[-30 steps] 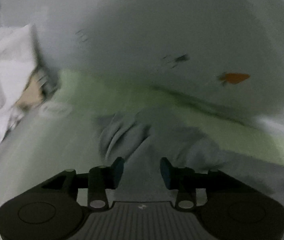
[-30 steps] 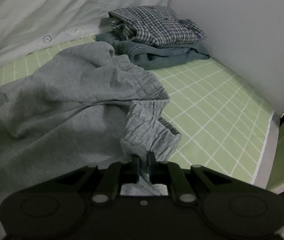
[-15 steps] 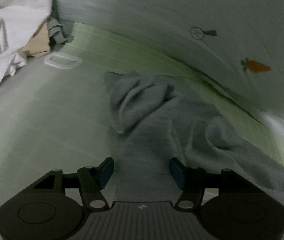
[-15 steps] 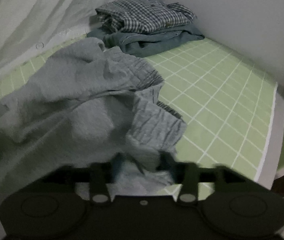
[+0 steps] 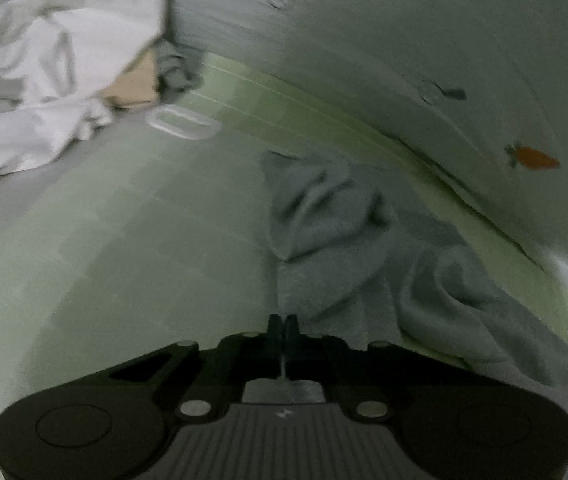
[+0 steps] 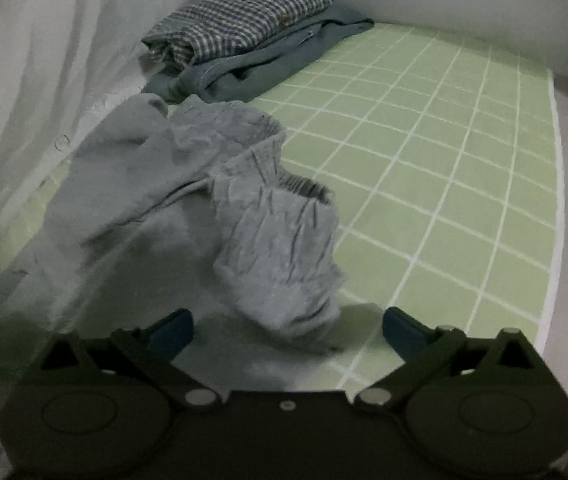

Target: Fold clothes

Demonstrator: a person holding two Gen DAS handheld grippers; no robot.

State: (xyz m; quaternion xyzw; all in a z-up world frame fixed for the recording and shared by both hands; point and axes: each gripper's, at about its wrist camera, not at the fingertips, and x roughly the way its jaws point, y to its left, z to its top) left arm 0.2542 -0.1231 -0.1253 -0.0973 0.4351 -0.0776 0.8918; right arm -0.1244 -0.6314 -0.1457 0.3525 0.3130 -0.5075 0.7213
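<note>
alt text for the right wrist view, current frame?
The right gripper hangs open over a crumpled grey garment, whose elastic waistband lies bunched between its fingers. The garment rests on a green checked sheet; behind it, a folded checked shirt sits on a folded blue-grey garment.

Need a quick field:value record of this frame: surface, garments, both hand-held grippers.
surface: green grid sheet
active garment: grey sweatpants, crumpled, ribbed waistband bunched toward the right hand-held gripper
done pile: checked shirt folded on top of blue-grey garment, far corner
left hand-held gripper: fingers together, apparently pinching the sweatpants' edge
right hand-held gripper: jaws wide apart, holding nothing, waistband lying between them
backdrop: white carrot-print fabric
other: white cloth heap, far left in left wrist view
</note>
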